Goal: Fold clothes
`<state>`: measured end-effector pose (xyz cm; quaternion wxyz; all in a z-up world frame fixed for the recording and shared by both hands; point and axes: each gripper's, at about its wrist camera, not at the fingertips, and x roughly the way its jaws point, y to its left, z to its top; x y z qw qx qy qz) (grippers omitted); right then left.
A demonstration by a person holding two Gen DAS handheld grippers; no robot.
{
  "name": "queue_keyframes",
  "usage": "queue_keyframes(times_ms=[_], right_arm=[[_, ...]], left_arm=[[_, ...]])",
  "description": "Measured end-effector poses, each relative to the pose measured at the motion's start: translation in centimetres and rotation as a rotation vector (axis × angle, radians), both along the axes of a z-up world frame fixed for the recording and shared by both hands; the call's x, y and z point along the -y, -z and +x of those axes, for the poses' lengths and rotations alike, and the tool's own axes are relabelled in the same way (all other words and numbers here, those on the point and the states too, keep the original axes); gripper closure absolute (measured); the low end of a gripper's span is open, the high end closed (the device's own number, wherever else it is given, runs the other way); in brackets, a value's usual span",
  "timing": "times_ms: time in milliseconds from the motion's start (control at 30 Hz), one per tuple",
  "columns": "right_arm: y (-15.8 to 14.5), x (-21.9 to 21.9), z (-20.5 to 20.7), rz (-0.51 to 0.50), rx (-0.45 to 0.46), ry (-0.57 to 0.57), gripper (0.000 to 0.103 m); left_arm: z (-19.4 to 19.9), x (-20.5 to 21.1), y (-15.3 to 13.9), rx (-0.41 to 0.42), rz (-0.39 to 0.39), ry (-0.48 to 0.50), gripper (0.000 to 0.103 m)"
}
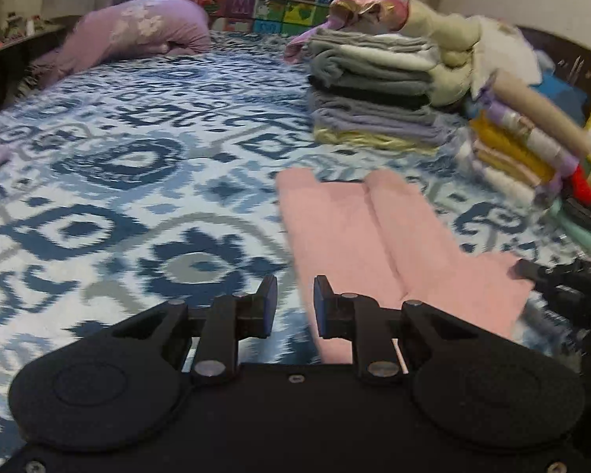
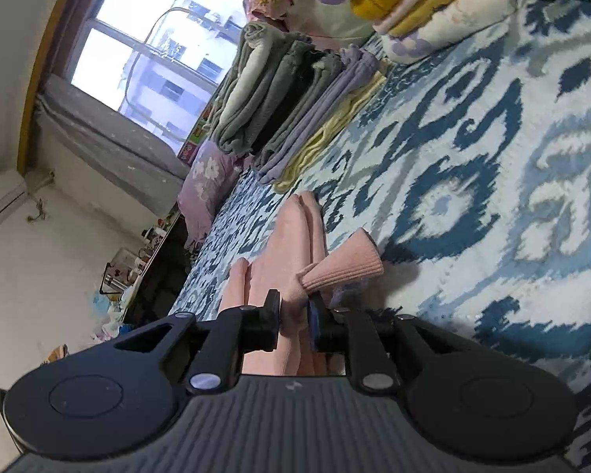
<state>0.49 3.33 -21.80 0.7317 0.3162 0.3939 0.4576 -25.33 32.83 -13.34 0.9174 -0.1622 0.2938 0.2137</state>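
We counted one pink garment (image 1: 378, 236) lying on the bed (image 1: 138, 181), its two long legs side by side and flat on the blue-and-white patterned cover. Two claws were in play. Our left claw (image 1: 295, 307) hovered over the garment's near left edge with its fingers apart and nothing between them. Our right claw (image 2: 294, 315) was clamped on a bunch of the pink fabric near a ribbed cuff (image 2: 346, 264), which stood lifted off the cover. Beyond the garment sat two piles: one stack of folded towels (image 1: 370, 94) in grey, black, lilac and yellow, and just beside it a second pile of folded clothes (image 1: 520, 149). One lilac flowered pillow (image 1: 138, 35) lay at the far end, below one window (image 2: 149, 51) with a grey curtain (image 2: 106, 146).
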Motion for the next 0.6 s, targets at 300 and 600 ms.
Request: queue_keyframes(times_ms=[300, 600], right_arm=[[-1.2, -0.3, 0.4, 0.033, 0.081, -0.002, 0.092], [-0.6, 0.5, 1.4, 0.065, 0.042, 0.052, 0.092]], left_arm=[[-0.2, 2.8, 2.7, -0.006, -0.055, 0.198, 0.086], [-0.4, 3.5, 3.4, 0.011, -0.090, 0.309, 0.086]])
